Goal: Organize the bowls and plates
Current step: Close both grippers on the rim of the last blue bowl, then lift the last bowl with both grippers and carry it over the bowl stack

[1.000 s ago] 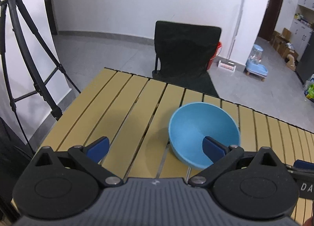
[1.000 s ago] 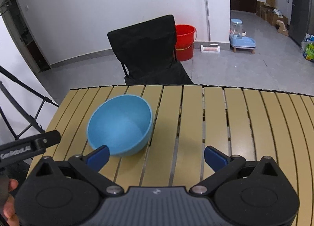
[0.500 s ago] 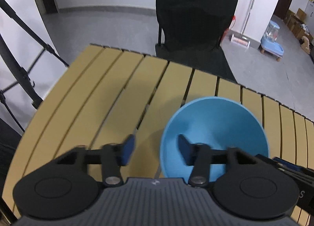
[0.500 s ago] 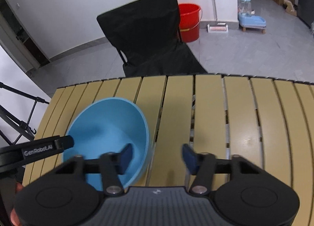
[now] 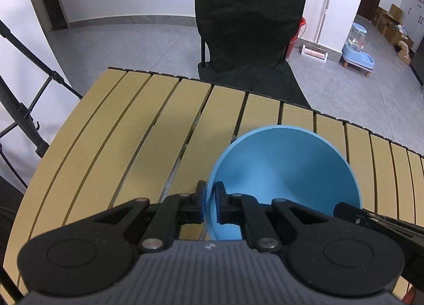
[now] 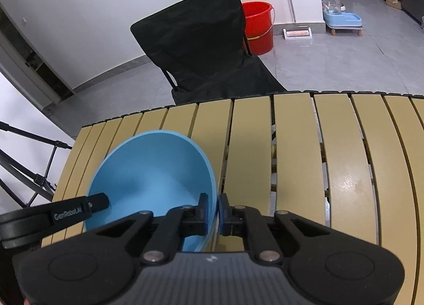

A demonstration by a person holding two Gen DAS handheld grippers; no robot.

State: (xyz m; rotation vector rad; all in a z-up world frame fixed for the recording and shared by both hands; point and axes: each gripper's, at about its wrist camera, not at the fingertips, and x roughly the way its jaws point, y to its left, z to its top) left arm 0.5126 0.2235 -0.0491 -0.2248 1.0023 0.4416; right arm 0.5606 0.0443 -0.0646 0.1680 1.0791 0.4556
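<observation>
Slatted tan counter point(image 5: 137, 130) fills the left wrist view, a black chair point(image 5: 246, 37) behind it; the left tool point(image 5: 210, 200) is clamped on the near-left rim of the blue bowl point(image 5: 288, 167), which sits on the slats. From the right wrist view, the right tool point(image 6: 212, 210) pinches the bowl's opposite rim. Thin, stiff and probably light and smooth, the bowl could slip; opposite rim grips suit it.
</observation>
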